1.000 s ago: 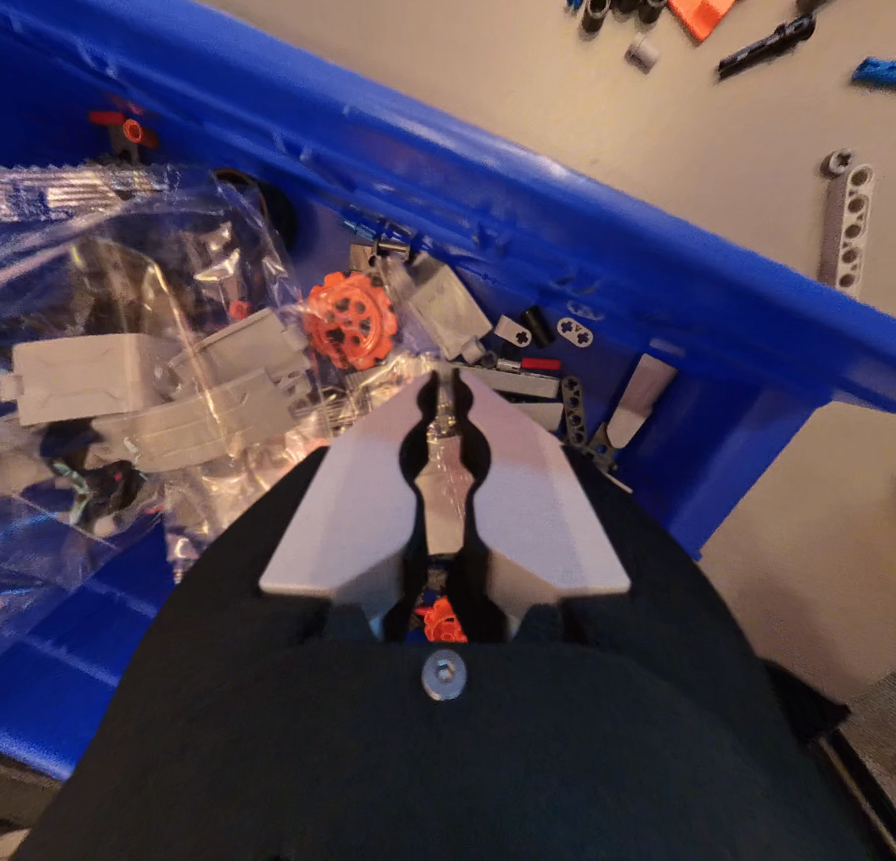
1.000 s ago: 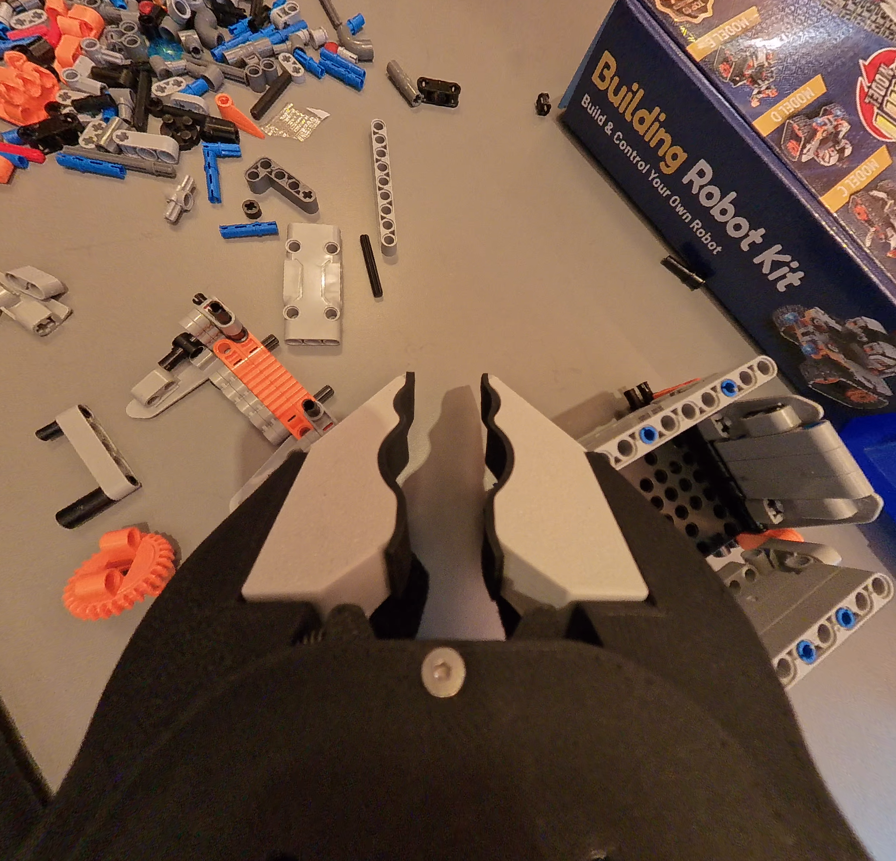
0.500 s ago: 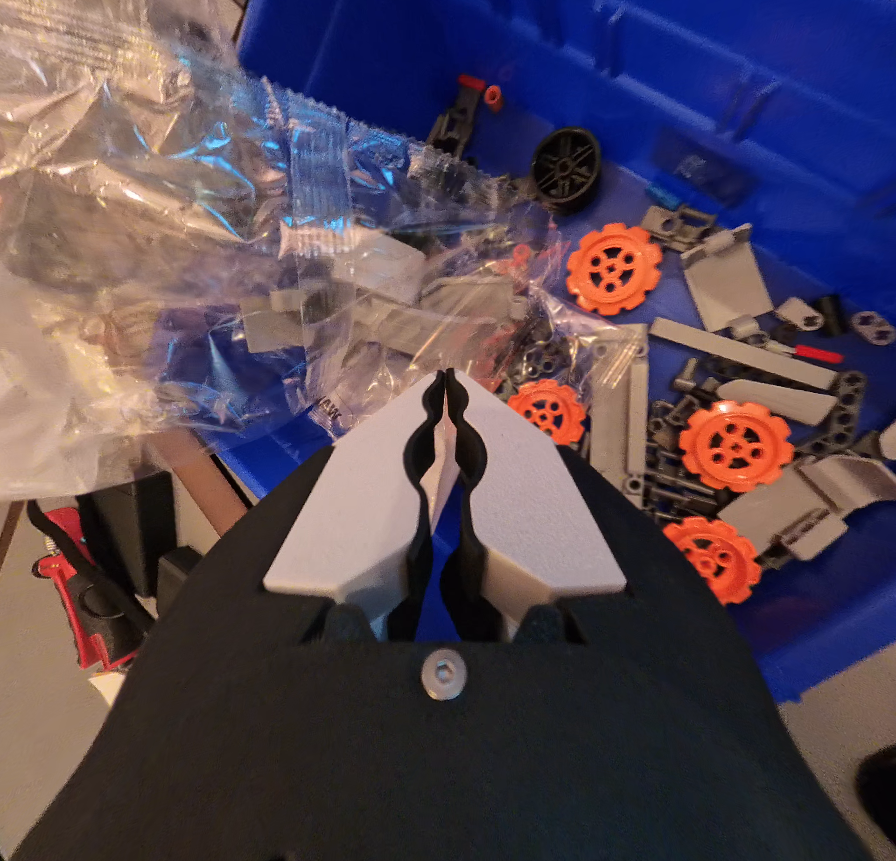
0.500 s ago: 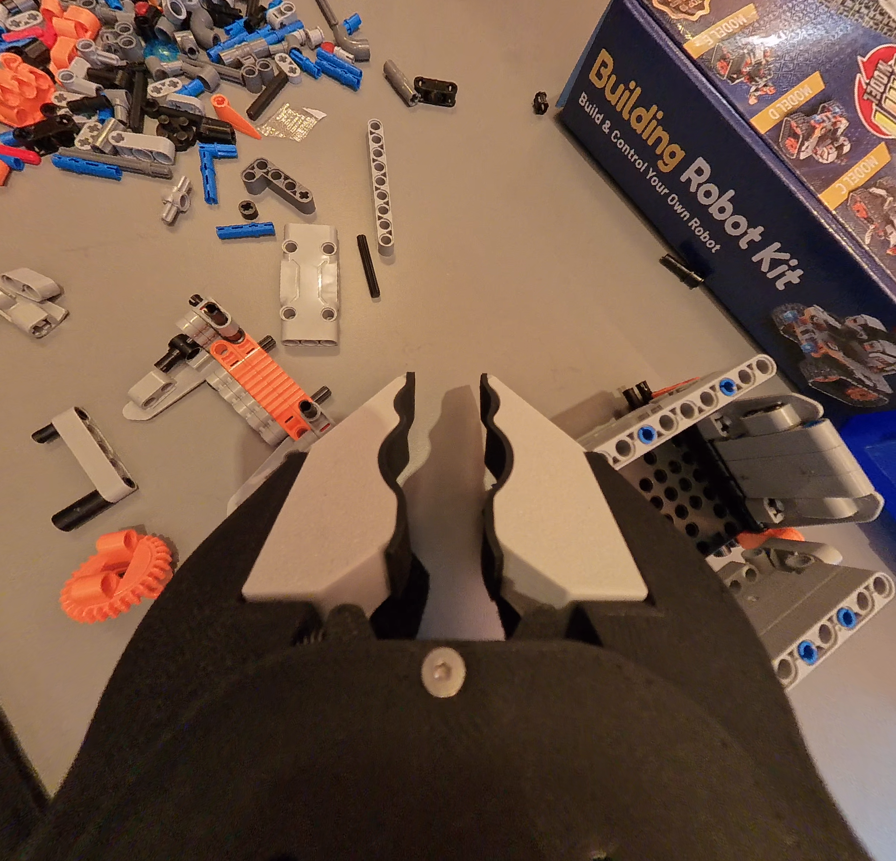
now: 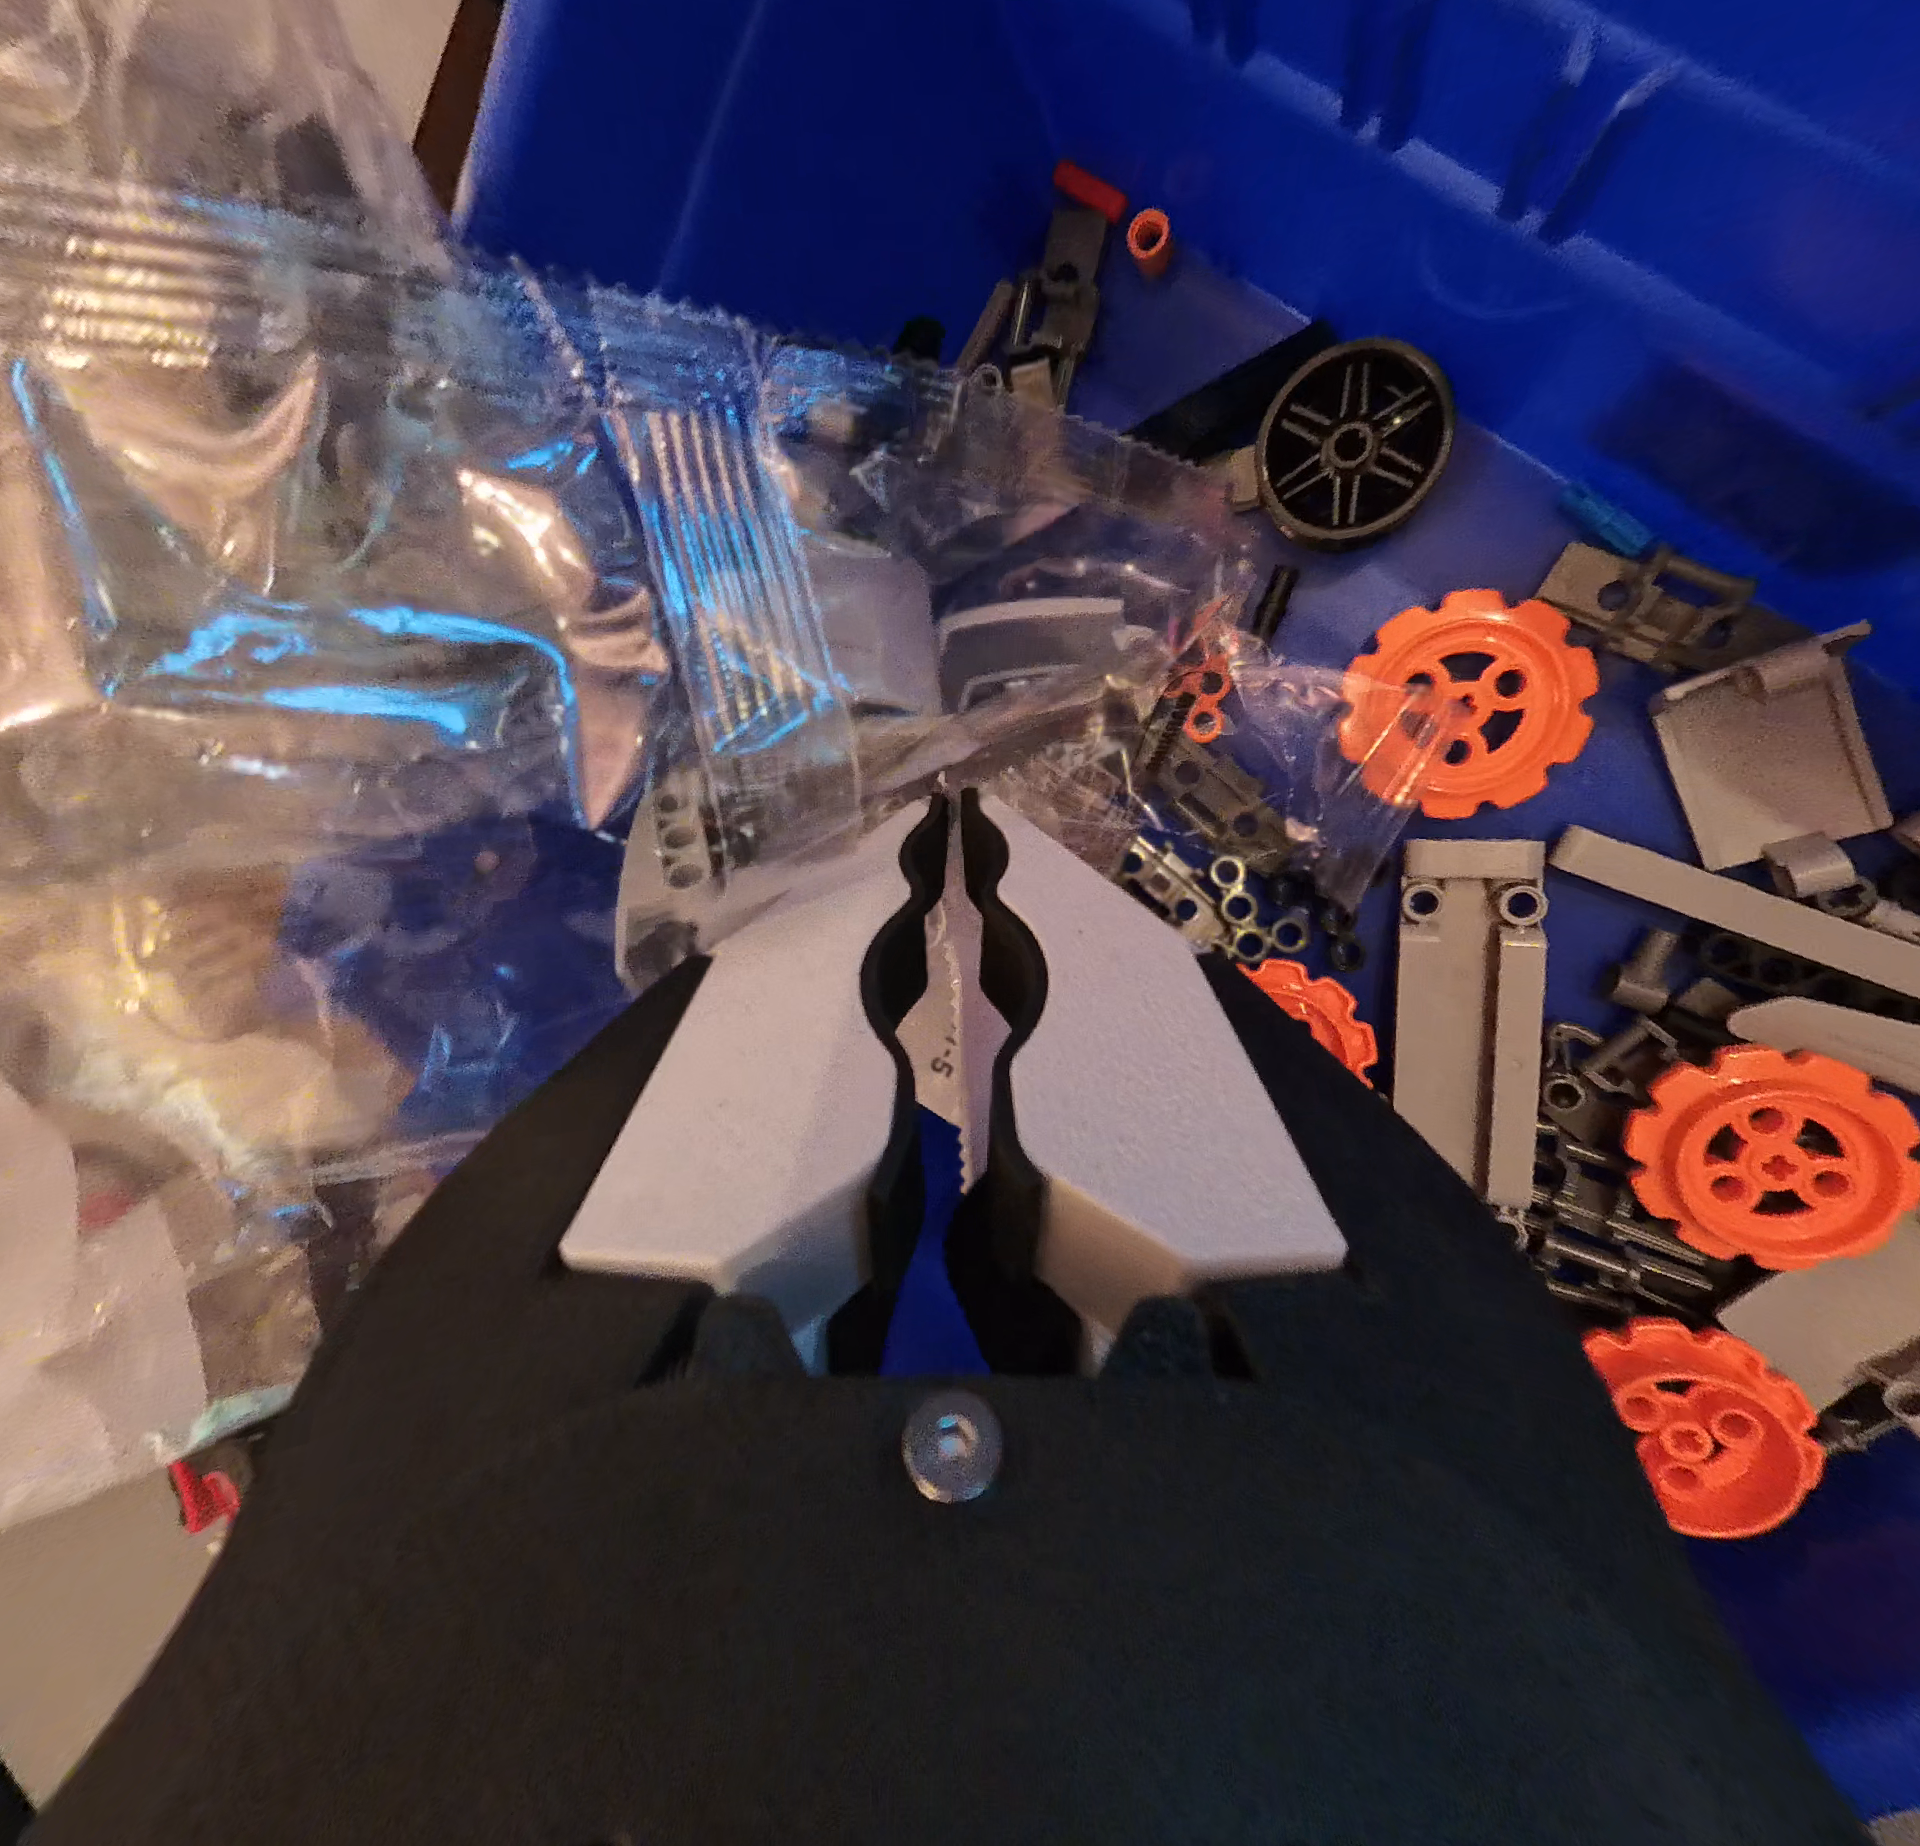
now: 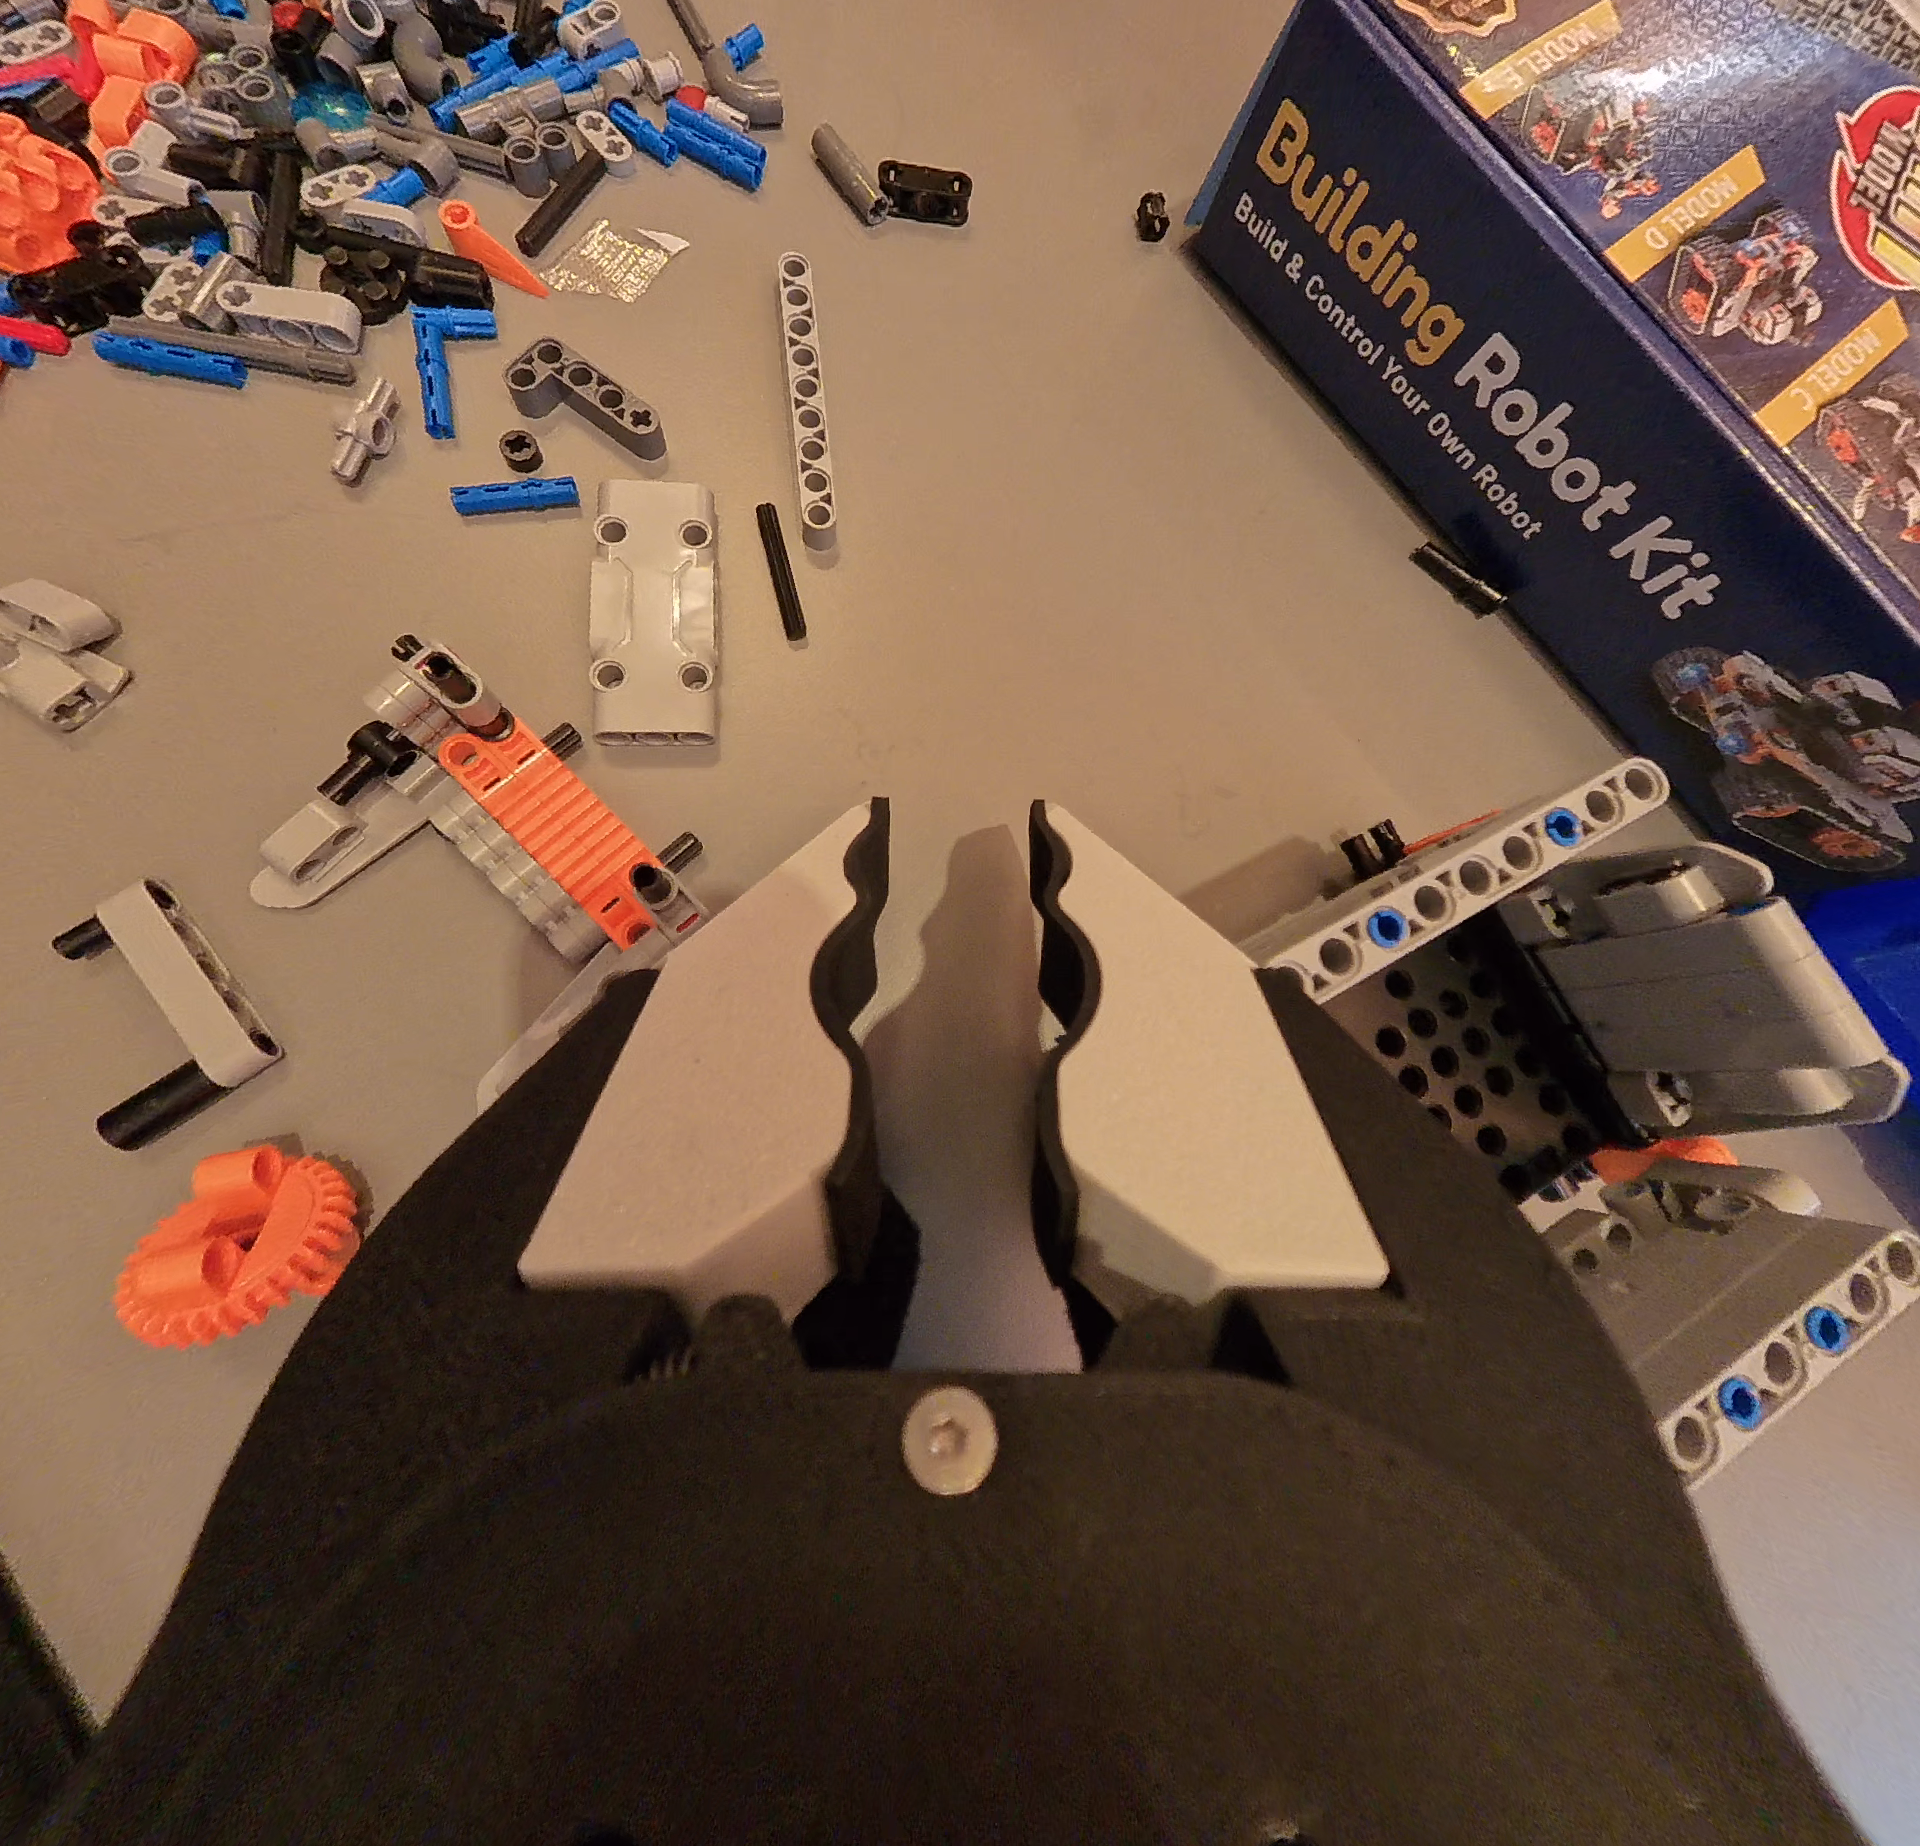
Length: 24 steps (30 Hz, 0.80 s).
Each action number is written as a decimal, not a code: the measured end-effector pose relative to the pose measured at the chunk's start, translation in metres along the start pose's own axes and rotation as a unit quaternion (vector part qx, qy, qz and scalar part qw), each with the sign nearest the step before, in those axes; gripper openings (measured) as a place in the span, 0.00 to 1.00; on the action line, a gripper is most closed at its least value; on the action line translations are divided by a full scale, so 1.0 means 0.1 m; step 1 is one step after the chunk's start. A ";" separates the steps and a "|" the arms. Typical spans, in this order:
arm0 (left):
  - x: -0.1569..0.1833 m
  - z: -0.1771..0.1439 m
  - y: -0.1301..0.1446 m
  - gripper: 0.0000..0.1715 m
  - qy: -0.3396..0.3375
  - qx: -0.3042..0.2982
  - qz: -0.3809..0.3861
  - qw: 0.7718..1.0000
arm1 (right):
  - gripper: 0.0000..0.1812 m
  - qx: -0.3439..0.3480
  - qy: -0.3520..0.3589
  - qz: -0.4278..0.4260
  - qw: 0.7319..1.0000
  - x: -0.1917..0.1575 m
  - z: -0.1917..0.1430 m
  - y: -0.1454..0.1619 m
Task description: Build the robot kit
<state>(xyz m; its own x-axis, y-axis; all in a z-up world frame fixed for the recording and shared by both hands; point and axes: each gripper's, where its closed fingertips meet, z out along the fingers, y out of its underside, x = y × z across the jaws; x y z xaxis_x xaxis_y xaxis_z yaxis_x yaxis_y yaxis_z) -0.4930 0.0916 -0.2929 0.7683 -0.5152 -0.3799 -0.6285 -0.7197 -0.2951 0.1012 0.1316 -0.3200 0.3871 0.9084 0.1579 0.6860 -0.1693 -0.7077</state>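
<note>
My left gripper (image 5: 951, 804) is shut on the serrated edge of a clear plastic bag (image 5: 436, 591) with grey parts inside. It holds the bag over the left side of a blue bin (image 5: 1039, 82). Loose orange toothed wheels (image 5: 1465, 700), grey panels (image 5: 1465, 1007) and a black wheel (image 5: 1351, 442) lie in the bin. My right gripper (image 6: 956, 809) hovers above a grey table with its jaws a little apart, closed on a light grey panel piece (image 6: 966, 1069). A grey beam-and-motor assembly (image 6: 1558, 1017) sits just to its right.
A dark blue kit box (image 6: 1558, 290) lies at the right. A pile of small blue, grey, black and orange parts (image 6: 312, 134) fills the far left. Nearer are a grey plate (image 6: 652, 612), an orange-and-grey sub-assembly (image 6: 530, 809) and an orange gear (image 6: 239, 1246). About 60 cm separates my left fingertips from my right. The black wheel (image 5: 1351, 442) sits 9 cm or so from the ends of my left fingers.
My left gripper has lifted the bag up and to the left, uncovering the orange wheels and grey parts on the bin floor. The right gripper has stayed nearly still.
</note>
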 end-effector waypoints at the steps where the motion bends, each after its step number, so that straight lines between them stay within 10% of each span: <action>1: 0.02 0.00 -0.01 0.01 0.005 0.001 0.006 1.000 | 0.14 0.000 0.000 0.000 1.000 0.00 0.00 0.00; 9: 0.20 -0.26 0.00 0.27 0.060 0.014 0.002 0.998 | 0.15 -0.001 -0.002 0.000 1.000 -0.01 0.00 0.00; 24: 1.29 -0.55 0.16 0.23 0.221 -0.007 0.103 0.970 | 0.15 -0.002 0.000 0.000 1.000 0.00 -0.01 0.01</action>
<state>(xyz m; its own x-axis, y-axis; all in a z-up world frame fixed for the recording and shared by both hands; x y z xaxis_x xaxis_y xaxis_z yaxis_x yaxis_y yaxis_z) -0.3966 -0.0121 -0.2982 0.6064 -0.7950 -0.0163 -0.7743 -0.5857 -0.2397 0.1019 0.1308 -0.3200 0.3869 0.9086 0.1574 0.6882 -0.1709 -0.7051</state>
